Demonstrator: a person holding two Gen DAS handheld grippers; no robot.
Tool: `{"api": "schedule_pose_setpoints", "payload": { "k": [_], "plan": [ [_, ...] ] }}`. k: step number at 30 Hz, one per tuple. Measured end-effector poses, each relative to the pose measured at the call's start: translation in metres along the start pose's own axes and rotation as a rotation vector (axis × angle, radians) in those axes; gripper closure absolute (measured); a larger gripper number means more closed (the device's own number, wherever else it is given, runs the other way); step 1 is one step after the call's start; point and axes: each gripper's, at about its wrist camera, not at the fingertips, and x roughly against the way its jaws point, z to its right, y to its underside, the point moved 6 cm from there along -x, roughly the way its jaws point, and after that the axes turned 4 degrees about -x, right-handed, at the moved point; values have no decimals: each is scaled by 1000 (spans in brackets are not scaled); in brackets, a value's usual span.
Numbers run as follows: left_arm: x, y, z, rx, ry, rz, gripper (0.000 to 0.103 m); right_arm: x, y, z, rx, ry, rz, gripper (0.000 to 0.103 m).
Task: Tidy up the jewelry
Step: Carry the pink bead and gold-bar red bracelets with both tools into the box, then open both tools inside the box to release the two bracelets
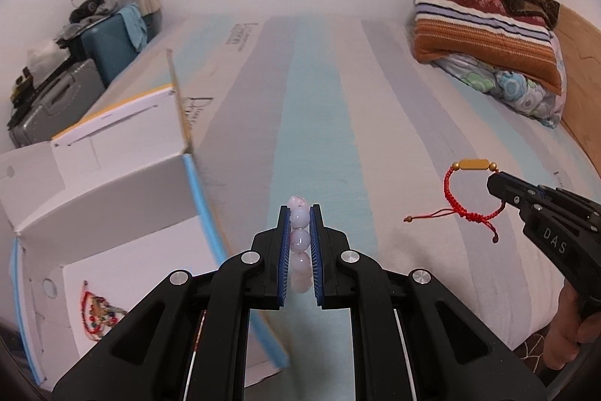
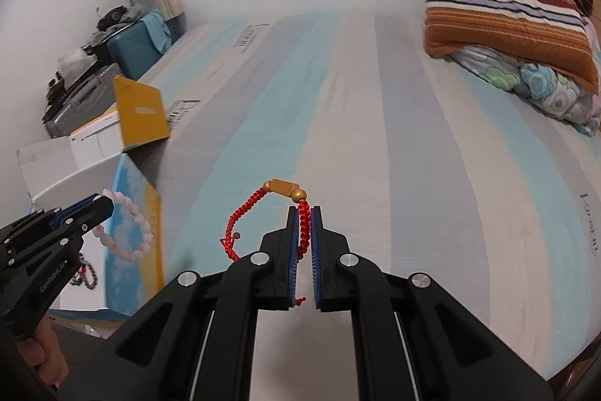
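Transport step in hand. Pink bead bracelet [image 1: 299, 243] clamped in left gripper [image 1: 299, 213], red cord bracelet [image 2: 263, 213] pinched in right gripper [image 2: 305, 213], both held above bed [image 1: 319, 100]. Next: release needed into open white box [image 1: 112, 213], beside jewelry already inside.

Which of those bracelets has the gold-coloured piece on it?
The red braided cord bracelet, pinched in the right hand-held gripper. It carries a gold tube between gold beads; the left hand-held gripper holds a pale pink bead bracelet with none.
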Motion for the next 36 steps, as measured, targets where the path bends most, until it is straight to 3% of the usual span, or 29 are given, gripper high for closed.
{"api": "schedule_pose_setpoints", "payload": {
  "k": [13,24,32,36],
  "plan": [
    [50,17,-84,85,-89,51,93,12,4,-121,130,-131,25,97],
    [59,67,-180,199,-192,-5,93,-14,45,-238,274,-219,-47,98],
    [42,111,-231,271,-226,-76,93,-51,78,-278,323,-219,-138,98],
    [33,120,-239,287,-228,-100,93,-68,88,-282,327,-200,-179,98]
  ]
}}
